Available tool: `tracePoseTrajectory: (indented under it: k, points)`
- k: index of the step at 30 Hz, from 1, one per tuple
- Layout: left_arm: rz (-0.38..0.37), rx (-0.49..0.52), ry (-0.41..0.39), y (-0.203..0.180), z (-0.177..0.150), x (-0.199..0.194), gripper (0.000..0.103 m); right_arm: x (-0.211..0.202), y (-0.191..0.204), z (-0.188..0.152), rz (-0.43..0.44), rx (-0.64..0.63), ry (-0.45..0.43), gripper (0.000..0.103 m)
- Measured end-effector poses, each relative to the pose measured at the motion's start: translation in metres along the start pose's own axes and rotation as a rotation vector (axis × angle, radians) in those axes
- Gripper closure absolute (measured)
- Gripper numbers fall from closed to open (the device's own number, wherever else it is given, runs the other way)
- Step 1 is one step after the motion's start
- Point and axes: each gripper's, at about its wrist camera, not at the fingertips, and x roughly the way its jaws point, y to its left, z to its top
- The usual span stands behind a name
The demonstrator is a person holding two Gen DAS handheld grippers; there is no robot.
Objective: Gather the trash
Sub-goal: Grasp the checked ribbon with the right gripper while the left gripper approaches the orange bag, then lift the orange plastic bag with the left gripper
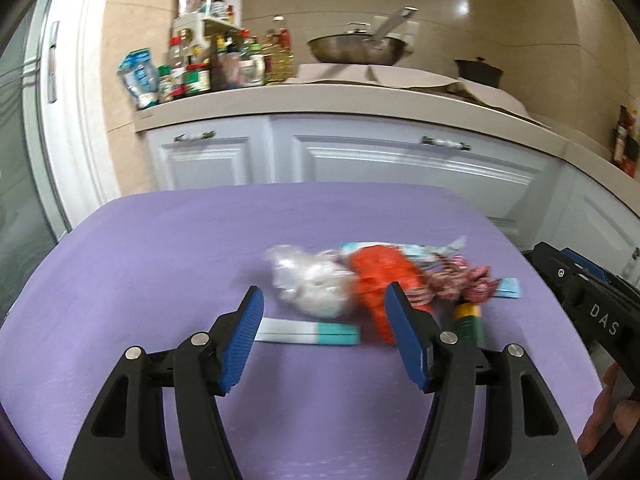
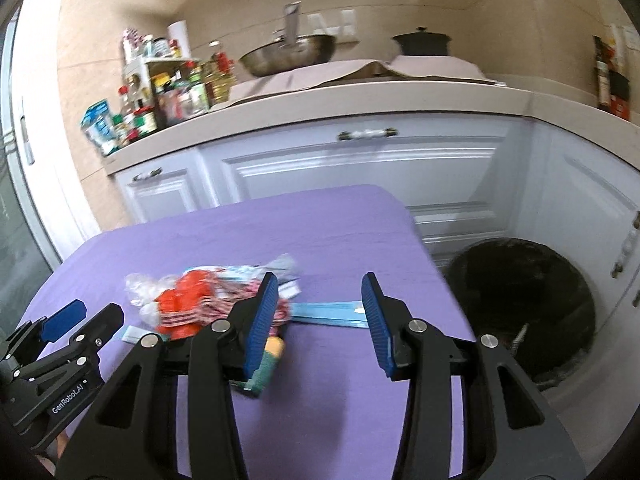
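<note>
Purple desk (image 1: 160,264) carries a trash heap mid-surface; black-lined bin (image 2: 520,304) sits on the floor just beside it. Clear plastic bag (image 1: 316,284): light, crinkly, slippery, pinch a bunched fold. Orange wrapper (image 1: 380,280): soft, thin, grab mid-crumple. Teal-white strip (image 1: 308,334): flat, stiffish, take by an edge. Left tool (image 1: 324,340) and right tool (image 2: 320,320) both parted, empty.

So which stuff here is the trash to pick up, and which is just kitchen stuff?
For the job: clear plastic bag, orange wrapper, teal-tipped paper strip, black bin.

Just lying about: wok, black pot, sauce bottles.
</note>
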Motion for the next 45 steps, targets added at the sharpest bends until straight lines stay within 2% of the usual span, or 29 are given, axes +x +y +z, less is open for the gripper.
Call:
tracePoseTrajectory:
  k: [1,2,7,12,16,18,20,21,25,27,28,29,32,35,45]
  points:
    - [0.005,-0.006,0.001,0.004,0.000,0.000,0.041,0.002,0.005,-0.001,0.005,-0.004,0.002,0.052]
    - [0.010,-0.015,0.003,0.010,-0.001,0.001,0.041,0.005,0.011,-0.001,0.011,-0.009,0.005,0.050]
    - [0.028,-0.036,0.012,0.026,-0.004,0.004,0.040,0.023,0.033,-0.002,0.030,-0.033,0.043,0.050]
    - [0.040,-0.048,0.016,0.037,-0.005,0.006,0.039,0.039,0.042,-0.004,0.030,-0.039,0.082,0.045]
    - [0.034,-0.061,0.020,0.042,-0.005,0.008,0.038,0.049,0.044,-0.005,0.026,-0.037,0.114,0.045]
    - [0.030,-0.065,0.020,0.043,-0.005,0.008,0.036,0.050,0.041,-0.006,0.025,-0.028,0.119,0.047]
    - [0.024,-0.066,0.021,0.042,-0.005,0.009,0.036,0.052,0.040,-0.006,0.032,-0.019,0.129,0.058]
    - [0.021,-0.066,0.022,0.042,-0.004,0.010,0.036,0.054,0.039,-0.006,0.038,-0.018,0.138,0.060]
    - [0.008,-0.063,0.020,0.039,-0.004,0.009,0.036,0.051,0.036,-0.009,0.052,-0.011,0.149,0.062]
    - [0.007,-0.062,0.020,0.037,-0.004,0.010,0.036,0.052,0.034,-0.009,0.060,-0.008,0.159,0.073]
    - [0.004,-0.062,0.022,0.036,-0.004,0.010,0.036,0.053,0.034,-0.010,0.068,-0.009,0.172,0.084]
    - [0.001,-0.063,0.024,0.035,-0.004,0.011,0.036,0.054,0.033,-0.010,0.074,-0.009,0.177,0.090]
    - [-0.008,-0.062,0.030,0.030,-0.005,0.012,0.036,0.052,0.031,-0.011,0.089,0.000,0.174,0.097]
    - [-0.015,-0.055,0.031,0.023,-0.005,0.012,0.036,0.047,0.029,-0.010,0.091,0.001,0.151,0.100]
    - [-0.081,-0.030,0.040,-0.013,-0.003,0.015,0.036,0.017,0.003,0.000,0.059,0.015,0.058,0.100]
